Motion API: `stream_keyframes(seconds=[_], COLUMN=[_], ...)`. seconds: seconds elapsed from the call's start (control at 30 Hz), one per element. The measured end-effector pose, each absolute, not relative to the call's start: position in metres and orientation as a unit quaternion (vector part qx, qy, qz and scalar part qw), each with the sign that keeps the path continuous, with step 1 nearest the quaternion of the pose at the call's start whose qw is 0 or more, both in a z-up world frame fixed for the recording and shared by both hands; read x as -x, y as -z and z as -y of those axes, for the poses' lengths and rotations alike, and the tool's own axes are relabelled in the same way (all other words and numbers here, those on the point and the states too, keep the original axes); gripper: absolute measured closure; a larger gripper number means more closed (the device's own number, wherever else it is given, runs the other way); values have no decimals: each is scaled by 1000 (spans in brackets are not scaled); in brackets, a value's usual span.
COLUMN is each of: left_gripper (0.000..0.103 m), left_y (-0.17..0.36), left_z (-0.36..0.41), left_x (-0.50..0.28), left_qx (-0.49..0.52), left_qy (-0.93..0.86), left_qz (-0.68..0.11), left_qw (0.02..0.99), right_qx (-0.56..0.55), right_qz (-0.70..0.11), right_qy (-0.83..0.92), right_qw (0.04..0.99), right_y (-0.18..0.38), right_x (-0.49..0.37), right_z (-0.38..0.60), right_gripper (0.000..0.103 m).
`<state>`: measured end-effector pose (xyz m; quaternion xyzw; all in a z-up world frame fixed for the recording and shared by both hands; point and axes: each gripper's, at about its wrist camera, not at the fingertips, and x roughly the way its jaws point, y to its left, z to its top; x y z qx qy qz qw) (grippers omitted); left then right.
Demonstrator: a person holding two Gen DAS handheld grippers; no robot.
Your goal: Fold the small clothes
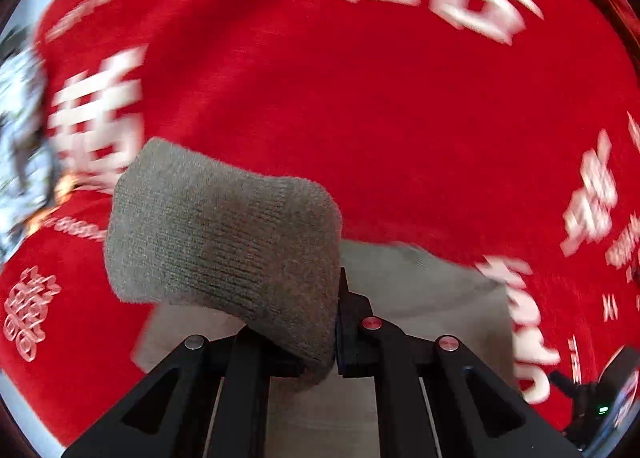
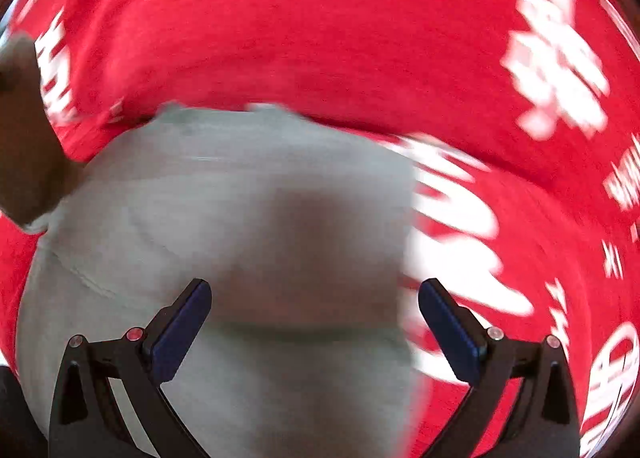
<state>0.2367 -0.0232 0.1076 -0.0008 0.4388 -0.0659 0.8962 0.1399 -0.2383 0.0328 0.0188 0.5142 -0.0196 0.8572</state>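
A grey knitted cuff (image 1: 224, 230), ribbed and fuzzy, is standing up from the left tool (image 1: 320, 354) and arching over to the left in the left wrist view; it is being pinched between the 2 black fingers (image 1: 352, 322), which are sitting almost together with only the knit between them; the cuff belongs to a pale grey garment (image 2: 240, 217) whose flat body is lying spread beneath both tools; in the left wrist view a smooth panel of that garment (image 1: 420, 290) is showing under and to the right of the raised cuff; in the right wrist view the garment is filling the middle and lower left of the frame, with a curved seam running across its left part and a soft shadow darkening its centre; at the far left of that view a brownish-grey fold is rising off the cloth, too blurred to say more about it; the right tool (image 2: 316, 322) is hovering above the garment with its blue-padded fingers (image 2: 182, 334) spread wide apart and nothing between them; everything is lying on a red cloth (image 1: 360, 97) printed with large white characters, which is covering the tabletop and reaching almost to every edge of both views; both pictures are smeared by motion blur
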Motion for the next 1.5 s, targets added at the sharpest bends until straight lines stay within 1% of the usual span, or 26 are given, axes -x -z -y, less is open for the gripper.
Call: stream_keyframes(seconds=[0.07, 0.17, 0.27, 0.3, 0.33, 0.37, 0.4, 0.43, 0.5, 0.63, 0.7, 0.8, 0.87, 0.97, 1.07, 1.2, 1.3, 1.33, 1.37, 1.4, 1.43, 1.5], left_gripper=[92, 92, 91, 88, 78, 64, 30, 13, 13, 13, 13, 13, 13, 13, 13, 13, 12, 10, 8, 3, 1, 1], left_y=[-83, -37, 9, 20, 18, 12, 9, 6, -14, -52, -72, -79, -75, -54, -23, 3, 15, 15, 15, 17, 21, 26], left_z=[74, 124, 152, 157, 159, 163, 165, 164, 159, 136, 107, 57, 30, -3, -9, -19, -24, -26, -29, -32, -35, -44], left_x=[-235, -235, -233, -230, -224, -218, -215, -213, -208, -208, -204, -211, -217, -231, -239, -229, -215, -211, -206, -201, -198, -191], left_qx=[-15, -34, -52, -67, -80, -92, -93, -92, -77, -38, -13, 18, 27, 40, -19, 1, -9, -7, -5, 1, 13, 37], left_qy=[100, 117, 110, 105, 103, 115, 131, 137, 146, 200, 222, 212, 178, 100, 19, 8, 9, 14, 18, 22, 26, 39], left_qz=[-470, -530, -591, -600, -582, -567, -569, -571, -551, -549, -536, -519, -518, -532, -553, -571, -569, -562, -556, -552, -544, -522], left_qw=[877, 839, 797, 790, 803, 810, 807, 804, 818, 811, 814, 828, 836, 840, 833, 821, 822, 827, 831, 834, 839, 851], right_qx=[-32, -52, -62, -63, -63, -64, -68, -73, -86, -102, -108, -149, -180, -188, -149, -72, -29, -3, 15, 18, 8, -25], right_qz=[-515, -516, -519, -518, -519, -520, -520, -518, -511, -500, -492, -480, -475, -476, -499, -525, -538, -549, -560, -566, -557, -554], right_qy=[39, 51, 47, 41, 39, 38, 34, 31, 25, -1, -26, -54, -56, -52, -36, -37, -55, -53, -45, -38, -33, -17], right_qw=[855, 853, 851, 852, 852, 851, 851, 852, 855, 860, 864, 863, 859, 858, 853, 847, 841, 834, 827, 824, 830, 832], right_y=[-31, -24, -19, -17, -16, -13, -11, -9, -12, -17, -25, -29, -30, -33, -36, -35, -22, -12, -4, 1, -1, -6], right_x=[-123, -110, -99, -97, -93, -93, -91, -91, -88, -89, -86, -88, -97, -122, -157, -200, -217, -220, -217, -213, -203, -179], right_z=[266, 293, 308, 310, 311, 309, 310, 309, 311, 304, 297, 296, 297, 287, 258, 202, 167, 160, 159, 164, 174, 200], right_gripper=[0, 0, 0, 0, 0, 0, 0, 0, 0, 0, 0, 0, 0, 0, 0, 0, 0, 5, 15, 42, 44, 44])
